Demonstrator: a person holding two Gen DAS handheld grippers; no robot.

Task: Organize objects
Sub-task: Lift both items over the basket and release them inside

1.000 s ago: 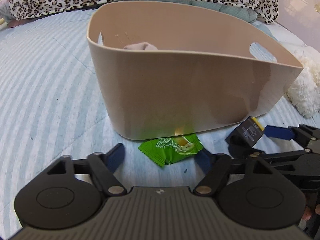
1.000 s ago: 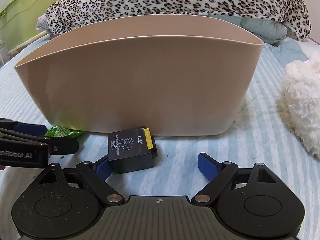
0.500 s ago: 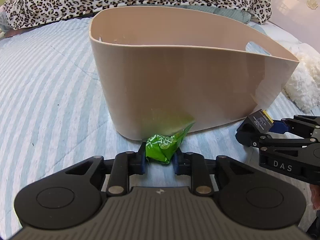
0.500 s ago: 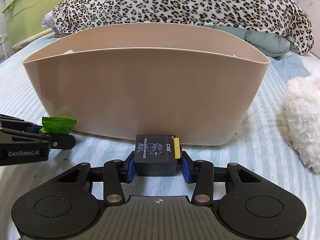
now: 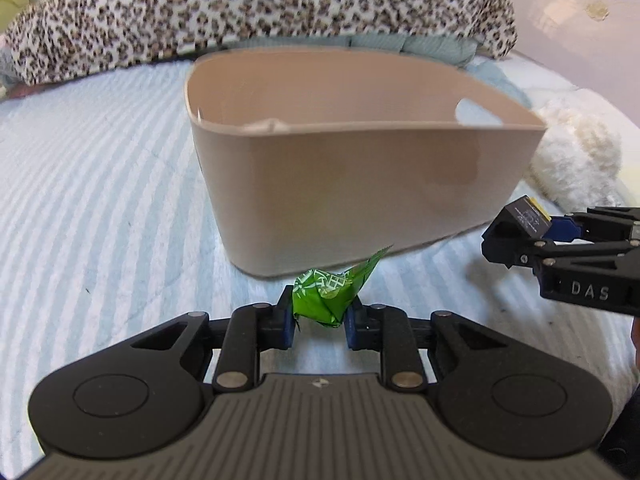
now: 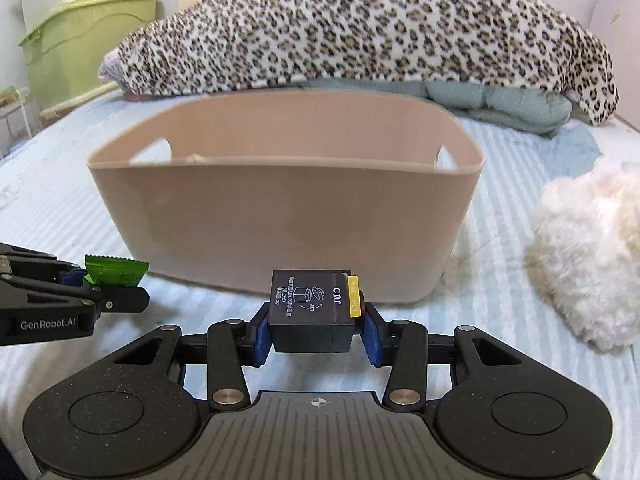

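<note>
Beige plastic, the basket (image 5: pixel 360 184) stands on the blue-striped bed (image 5: pixel 100 200) and serves as the landmark. In front of its near wall, the left tongs (image 5: pixel 319 318) are clenched on a crumpled green packet (image 5: pixel 324 294), held clear of the bedding. Just beside it, also before the basket, the right tongs (image 6: pixel 313 330) grip a small black box (image 6: pixel 310 312) with a yellow tab. A white fluffy thing (image 6: pixel 588 256) lies beside the basket; a leopard-print blanket (image 6: pixel 360 28) is heaped behind it.

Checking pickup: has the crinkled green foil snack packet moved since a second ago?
Yes. The green packet, clamped in the left gripper, has lifted off the striped bedspread.
</note>
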